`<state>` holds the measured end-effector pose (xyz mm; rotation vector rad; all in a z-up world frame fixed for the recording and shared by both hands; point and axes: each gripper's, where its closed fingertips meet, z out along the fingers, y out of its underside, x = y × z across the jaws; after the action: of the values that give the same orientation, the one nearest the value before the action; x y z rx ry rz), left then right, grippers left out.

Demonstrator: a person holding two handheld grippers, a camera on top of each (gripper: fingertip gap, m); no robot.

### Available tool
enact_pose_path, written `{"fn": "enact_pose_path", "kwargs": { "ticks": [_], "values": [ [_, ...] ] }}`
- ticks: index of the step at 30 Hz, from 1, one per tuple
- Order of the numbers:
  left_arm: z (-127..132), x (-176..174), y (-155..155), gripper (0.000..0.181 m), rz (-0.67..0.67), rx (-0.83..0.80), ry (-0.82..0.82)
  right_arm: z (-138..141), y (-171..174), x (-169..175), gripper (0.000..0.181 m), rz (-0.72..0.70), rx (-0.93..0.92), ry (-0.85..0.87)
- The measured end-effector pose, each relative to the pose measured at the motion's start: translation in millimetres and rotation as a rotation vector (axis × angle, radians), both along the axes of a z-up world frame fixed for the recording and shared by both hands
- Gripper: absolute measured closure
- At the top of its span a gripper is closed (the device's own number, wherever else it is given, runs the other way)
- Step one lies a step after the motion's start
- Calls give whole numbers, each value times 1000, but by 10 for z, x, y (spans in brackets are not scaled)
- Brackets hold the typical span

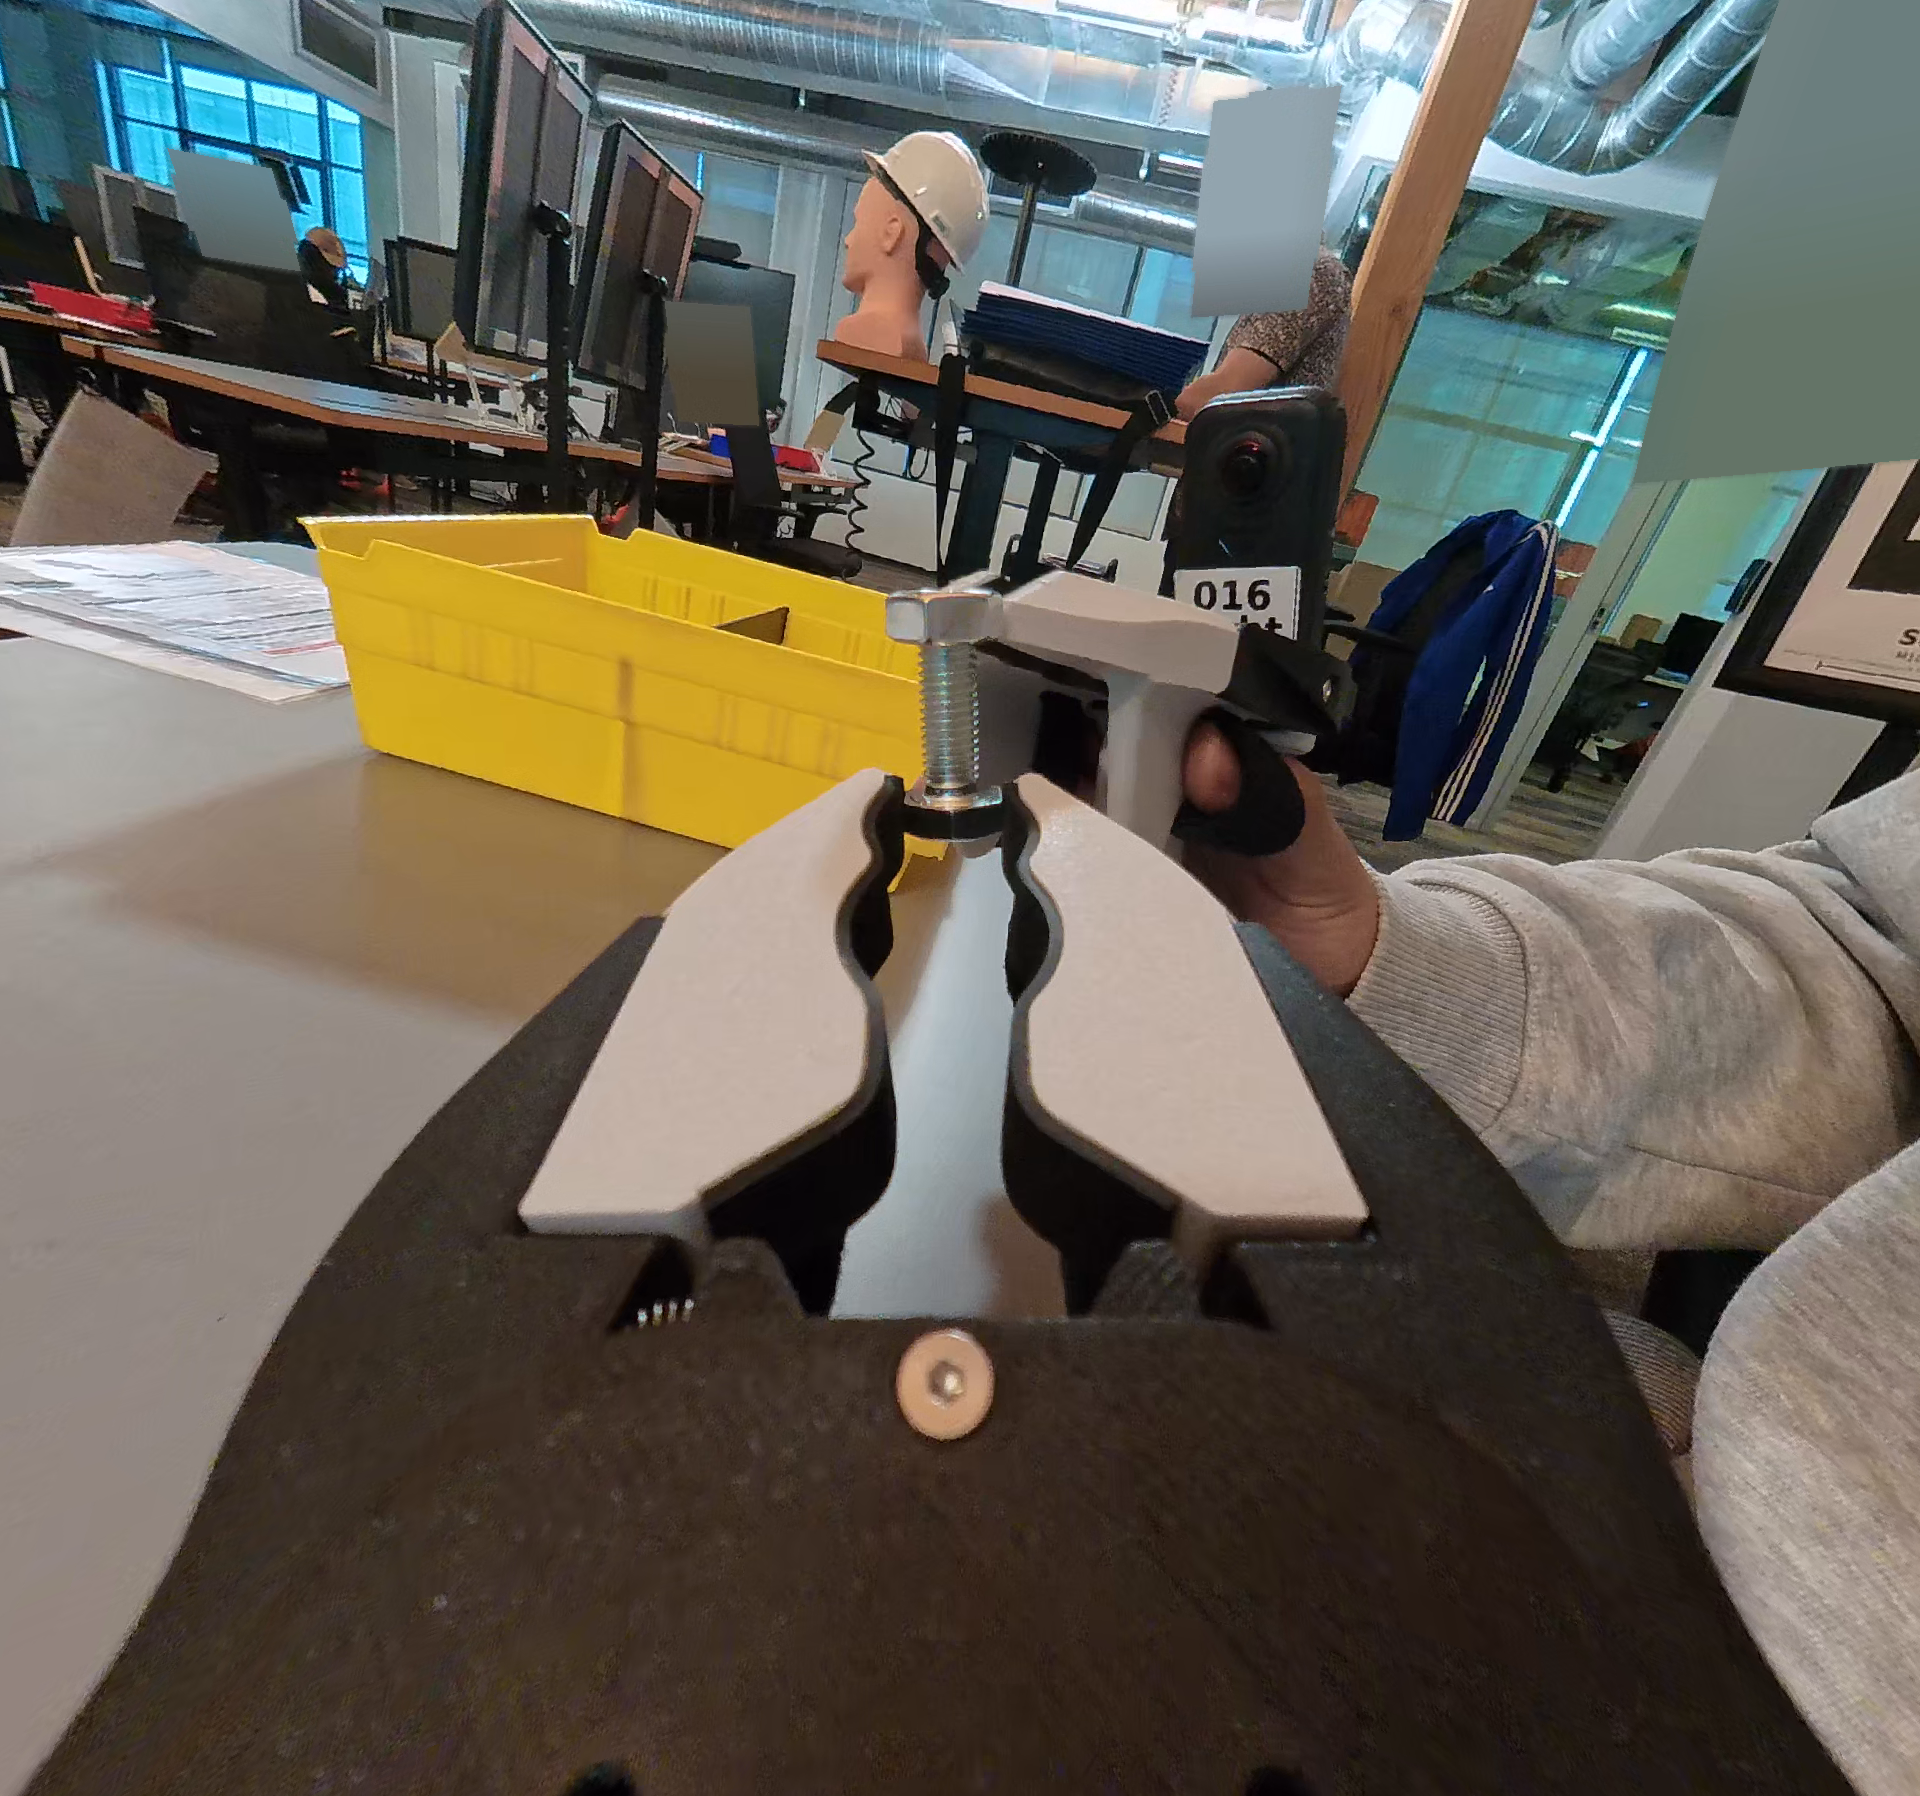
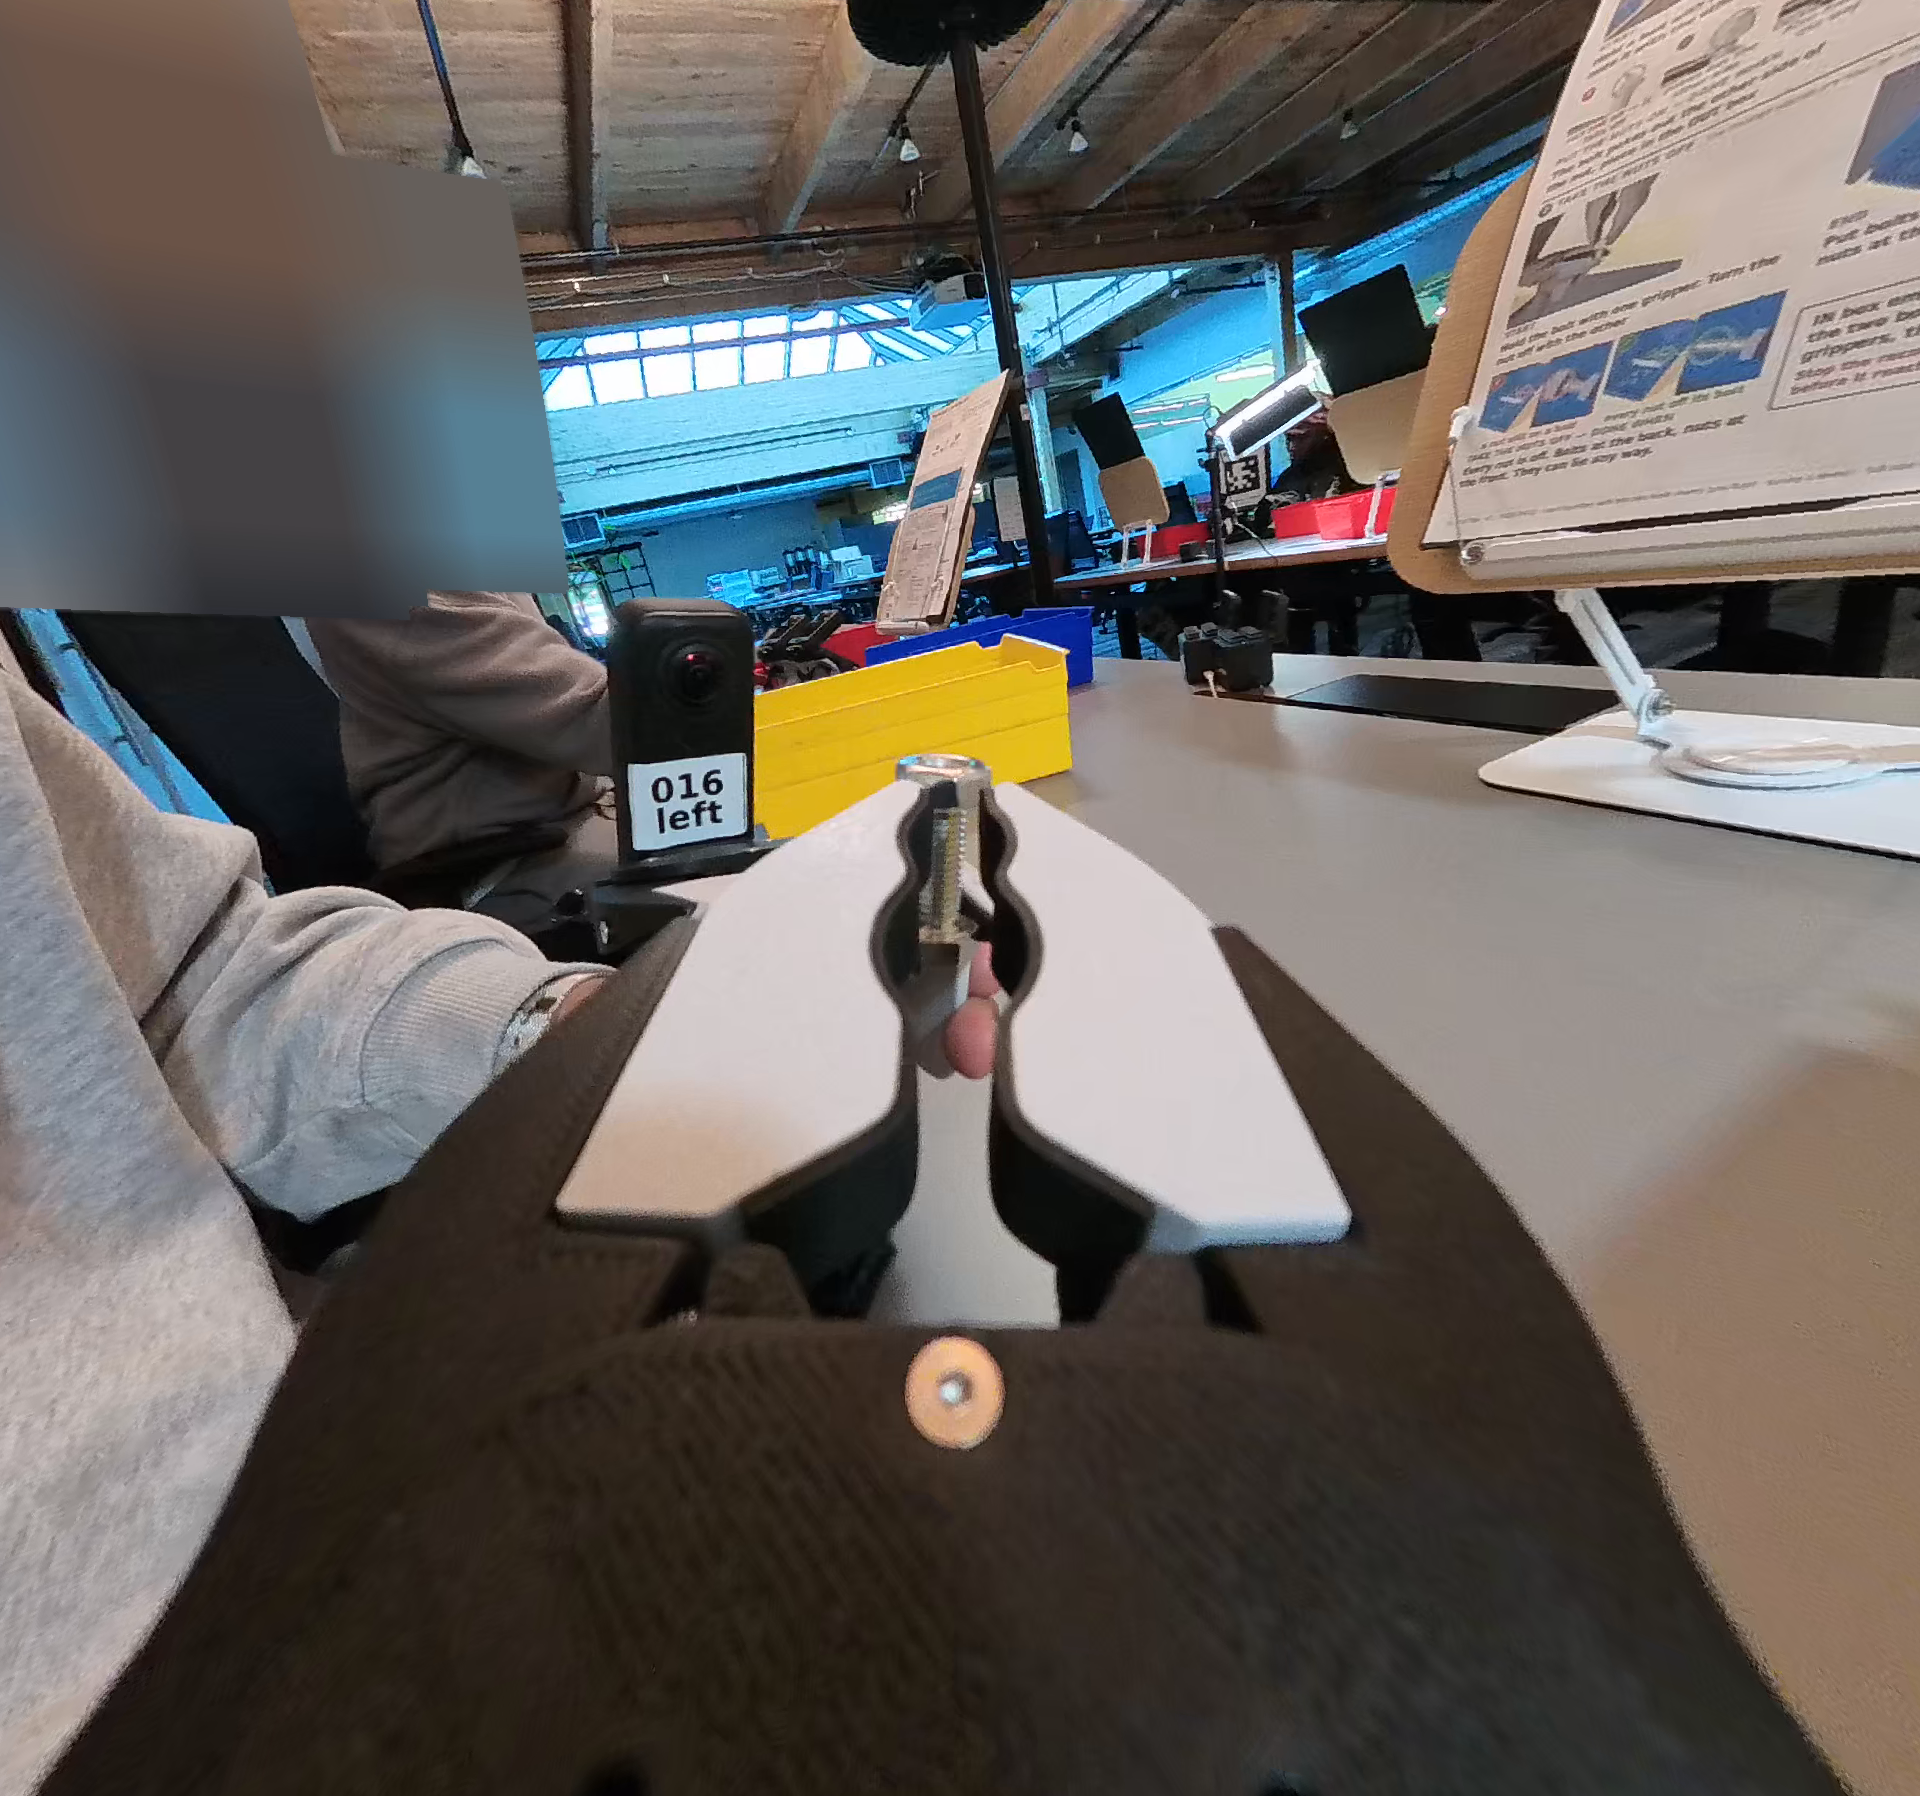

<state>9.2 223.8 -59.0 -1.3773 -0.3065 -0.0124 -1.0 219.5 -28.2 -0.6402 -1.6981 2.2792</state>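
A silver hex bolt (image 1: pixel 948 707) stands upright in the air above the grey table (image 1: pixel 208 967). My left gripper (image 1: pixel 951 804) is shut on the nut (image 1: pixel 951 801) at the lower end of the bolt's thread. My right gripper (image 1: pixel 1000 632) comes in from the right and is shut on the bolt's hex head. In the right wrist view the bolt (image 2: pixel 940 858) sits between my right gripper's (image 2: pixel 943 796) fingertips, with the nut (image 2: pixel 945 931) below. The left gripper's camera body (image 2: pixel 681 707) stands just to the left.
A yellow bin (image 1: pixel 499 666) sits on the table behind the bolt; it also shows in the right wrist view (image 2: pixel 914 718), with a blue bin (image 2: pixel 1039 634) behind it. A document stand with a printed sheet (image 2: pixel 1714 292) is at the right. A laminated sheet (image 1: pixel 156 603) lies at the far left. Both grippers' tips are close together, under 4 cm apart.
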Motion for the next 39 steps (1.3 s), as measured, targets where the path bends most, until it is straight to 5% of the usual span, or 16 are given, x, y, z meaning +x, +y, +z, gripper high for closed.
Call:
{"fn": "enact_pose_path", "kwargs": {
  "ticks": [24, 39],
  "values": [
    [-66, -104, -16, 163, 63, -35, -20, -52, -70, -35, 174, -151, 125, 54],
    [-109, -30, 42, 163, 55, -84, 40, -83, -109, -53, 159, -144, 123, 41]
  ]
}}
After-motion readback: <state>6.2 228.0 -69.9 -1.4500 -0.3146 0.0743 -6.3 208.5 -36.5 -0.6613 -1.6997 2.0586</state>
